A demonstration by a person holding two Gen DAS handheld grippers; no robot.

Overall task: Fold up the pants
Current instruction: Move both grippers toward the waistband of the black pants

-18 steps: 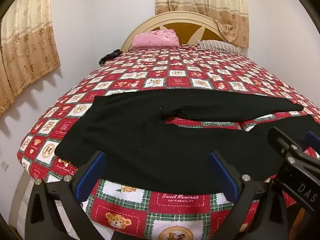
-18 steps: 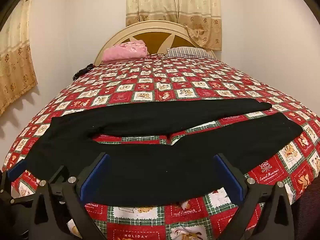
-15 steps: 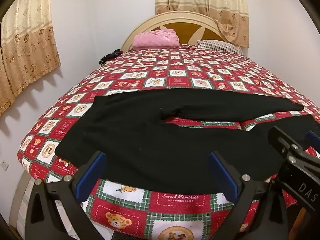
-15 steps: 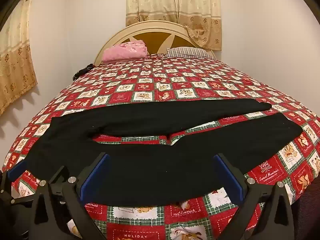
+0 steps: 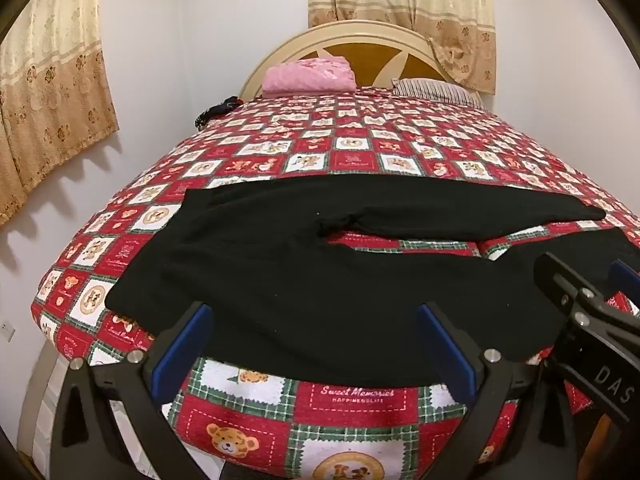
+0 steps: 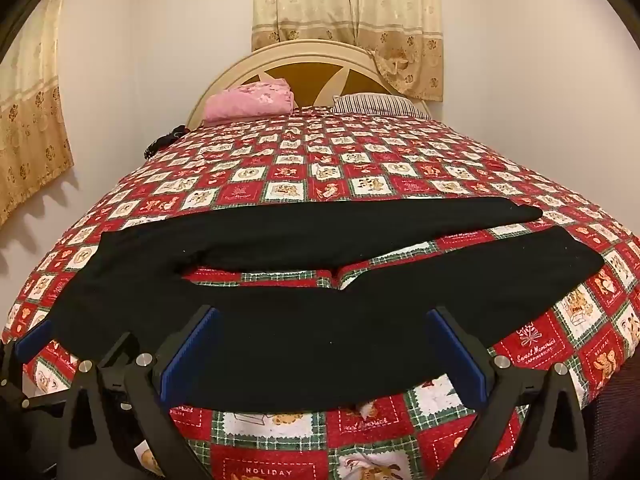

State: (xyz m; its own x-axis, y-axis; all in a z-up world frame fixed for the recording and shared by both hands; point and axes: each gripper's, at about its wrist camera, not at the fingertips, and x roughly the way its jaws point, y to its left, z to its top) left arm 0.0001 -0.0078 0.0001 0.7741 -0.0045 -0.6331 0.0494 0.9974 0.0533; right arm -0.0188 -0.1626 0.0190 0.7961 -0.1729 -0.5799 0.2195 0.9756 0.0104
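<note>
Black pants lie flat across the near part of the bed, waist at the left, both legs stretching right with a gap of quilt between them. My left gripper hovers open above the near edge of the pants by the waist end, nothing between its blue pads. My right gripper is open over the near leg, also holding nothing. In the left wrist view the right gripper shows at the right edge; in the right wrist view a blue pad of the left gripper pokes in at the lower left.
The bed carries a red, white and green teddy-bear quilt. At the head lie a folded pink blanket, a striped pillow and a dark object by the left edge. Curtains hang on the left and behind the headboard.
</note>
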